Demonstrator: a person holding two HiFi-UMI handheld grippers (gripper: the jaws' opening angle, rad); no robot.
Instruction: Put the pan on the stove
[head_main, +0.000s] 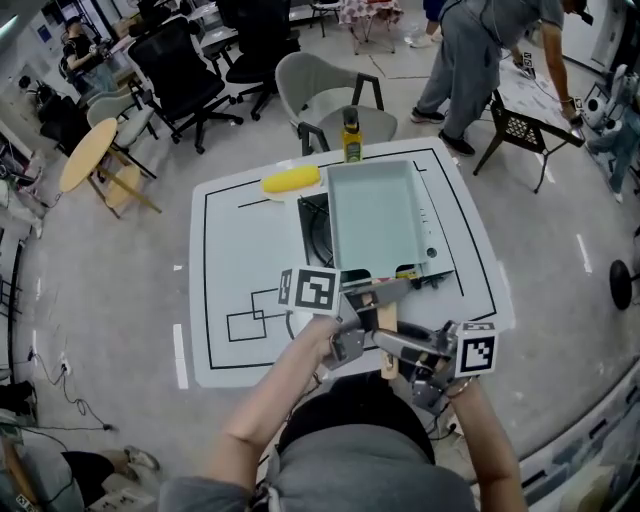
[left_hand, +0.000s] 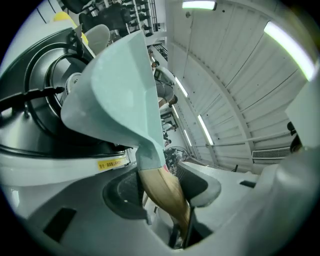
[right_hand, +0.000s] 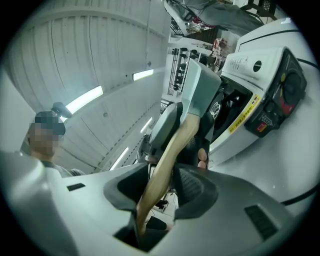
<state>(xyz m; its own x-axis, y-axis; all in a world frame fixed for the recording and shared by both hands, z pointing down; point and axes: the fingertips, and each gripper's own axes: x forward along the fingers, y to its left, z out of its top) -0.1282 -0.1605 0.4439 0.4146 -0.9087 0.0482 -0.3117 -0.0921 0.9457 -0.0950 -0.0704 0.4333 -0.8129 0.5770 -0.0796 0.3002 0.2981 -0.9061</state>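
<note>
A mint-green rectangular pan (head_main: 375, 215) with a wooden handle (head_main: 388, 318) lies over the white portable stove (head_main: 436, 240) in the middle of the table. From the left gripper view the pan (left_hand: 120, 90) hangs over the black burner (left_hand: 35, 100); contact with the grate cannot be told. My left gripper (head_main: 365, 300) is shut on the handle (left_hand: 165, 192) close to the pan. My right gripper (head_main: 402, 346) is shut on the same handle (right_hand: 167, 160) further back, near the table's front edge. The stove's knob panel (right_hand: 285, 95) shows to the right.
A yellow corn-like object (head_main: 290, 180) and an oil bottle (head_main: 351, 135) stand at the table's far edge. The white table (head_main: 240, 250) carries black outline marks on its left. Chairs (head_main: 325, 95) and a bending person (head_main: 480, 50) are behind it.
</note>
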